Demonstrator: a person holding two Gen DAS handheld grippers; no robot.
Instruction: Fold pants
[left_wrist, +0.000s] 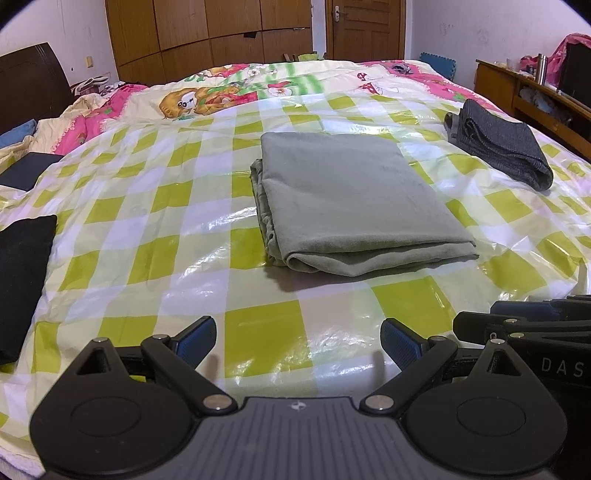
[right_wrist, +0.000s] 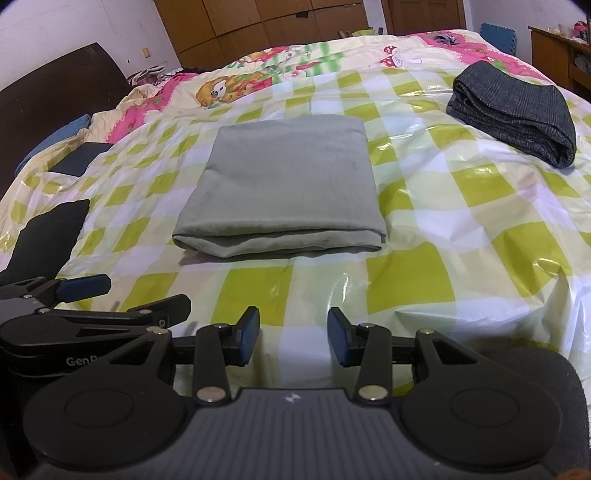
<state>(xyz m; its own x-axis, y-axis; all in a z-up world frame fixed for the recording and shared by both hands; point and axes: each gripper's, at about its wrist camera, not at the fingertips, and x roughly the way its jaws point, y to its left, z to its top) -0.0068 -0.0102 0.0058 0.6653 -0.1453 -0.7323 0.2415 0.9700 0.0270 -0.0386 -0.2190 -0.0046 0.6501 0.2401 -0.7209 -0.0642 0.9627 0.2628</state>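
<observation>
While both grippers hang over the near edge of the bed, the sage-green soft-fabric pants (left_wrist: 354, 199) already lie folded into a flat rectangular stack in the middle of the glossy yellow-green and white checked plastic sheet (left_wrist: 155, 206), well ahead of both sets of fingertips.

Left gripper (left_wrist: 298, 341): black linkage arms, blue ribbed pads, jaws spread wide, nothing between them, only sheet showing in the gap. Not touching the pants.

Right gripper (right_wrist: 293, 336): same build, jaws parted with a narrower gap than the left, nothing between the pads. Also clear of the pants. It sits just beside the left gripper; each shows at the edge of the other's view.

Pants detail: folded edge faces the grippers, layers visible along the near side; in the left wrist view extra layers stick out slightly on the stack's left side.

Other items on the sheet:
- dark grey woven folded garment (right_wrist: 517, 114), far right, well apart from the green stack
- black fabric piece (left_wrist: 22, 280), left edge, near the left gripper's side
- dark flat rectangular item (left_wrist: 26, 170), far left, can't tell what it is

Behind the sheet: pink and cream cartoon-print quilt (left_wrist: 207, 96), dark wooden headboard (right_wrist: 55, 96) at left, brown wooden wardrobe (left_wrist: 207, 33) against the back wall.
</observation>
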